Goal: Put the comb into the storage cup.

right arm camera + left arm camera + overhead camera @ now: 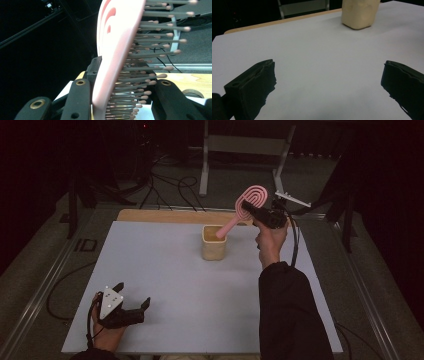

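A pink hairbrush (246,207) is held tilted, its handle tip dipping into a beige square cup (214,243) at the far middle of the white table (165,270). My right gripper (254,211) is shut on the brush head; in the right gripper view the black jaws clamp the pink hairbrush (117,57) with its bristles pointing right. My left gripper (134,301) rests open near the table's front left corner, with nothing between its jaws. The left gripper view looks past the wide-apart jaws to the beige cup (359,12).
A wooden strip (170,216) runs along the table's far edge. Beyond it are cables (170,187) on the floor and a grey metal stand (245,145). The surroundings are dark.
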Tool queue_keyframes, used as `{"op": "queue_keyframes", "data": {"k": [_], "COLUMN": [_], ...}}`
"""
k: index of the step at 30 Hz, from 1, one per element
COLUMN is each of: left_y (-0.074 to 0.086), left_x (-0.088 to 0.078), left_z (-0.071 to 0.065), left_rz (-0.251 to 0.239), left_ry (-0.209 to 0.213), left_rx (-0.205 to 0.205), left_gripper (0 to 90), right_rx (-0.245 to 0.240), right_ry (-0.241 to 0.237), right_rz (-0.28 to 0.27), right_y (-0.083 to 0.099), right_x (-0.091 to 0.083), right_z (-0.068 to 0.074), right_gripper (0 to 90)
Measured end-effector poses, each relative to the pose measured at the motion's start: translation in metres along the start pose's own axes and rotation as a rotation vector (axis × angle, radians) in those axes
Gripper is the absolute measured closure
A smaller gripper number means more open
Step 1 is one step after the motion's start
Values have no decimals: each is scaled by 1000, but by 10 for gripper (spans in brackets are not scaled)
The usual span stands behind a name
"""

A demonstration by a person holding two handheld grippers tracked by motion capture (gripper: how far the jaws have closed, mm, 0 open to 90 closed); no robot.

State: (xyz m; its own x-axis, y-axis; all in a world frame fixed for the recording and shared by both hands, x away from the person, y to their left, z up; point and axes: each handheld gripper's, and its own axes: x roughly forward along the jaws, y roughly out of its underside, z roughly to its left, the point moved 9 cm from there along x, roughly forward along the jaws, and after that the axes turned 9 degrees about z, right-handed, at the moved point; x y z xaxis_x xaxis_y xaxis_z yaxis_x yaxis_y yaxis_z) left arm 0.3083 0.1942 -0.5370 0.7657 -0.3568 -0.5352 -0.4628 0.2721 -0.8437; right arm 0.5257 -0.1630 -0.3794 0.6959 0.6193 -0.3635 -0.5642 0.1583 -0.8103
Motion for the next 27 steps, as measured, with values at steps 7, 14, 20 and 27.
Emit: {"op": "queue_keyframes", "data": {"k": [7, 14, 20, 27], "left_y": [0, 0, 0, 0], "left_x": [0, 0, 1, 0], "left_z": [0, 0, -1, 0], "left_rz": [0, 0, 1, -2], "left_ry": [2, 3, 4, 3], "left_rx": [1, 0, 0, -1], "left_gripper": [1, 1, 1, 1], "right_rx": [1, -9, -25, -30], "right_ry": [-1, 1, 7, 13], "right_rz": [7, 18, 32, 45], "right_y": [4, 9, 14, 21], "right_x": [5, 12, 18, 25], "right_z": [3, 5, 7, 9], "right_gripper": [634, 634, 633, 633]}}
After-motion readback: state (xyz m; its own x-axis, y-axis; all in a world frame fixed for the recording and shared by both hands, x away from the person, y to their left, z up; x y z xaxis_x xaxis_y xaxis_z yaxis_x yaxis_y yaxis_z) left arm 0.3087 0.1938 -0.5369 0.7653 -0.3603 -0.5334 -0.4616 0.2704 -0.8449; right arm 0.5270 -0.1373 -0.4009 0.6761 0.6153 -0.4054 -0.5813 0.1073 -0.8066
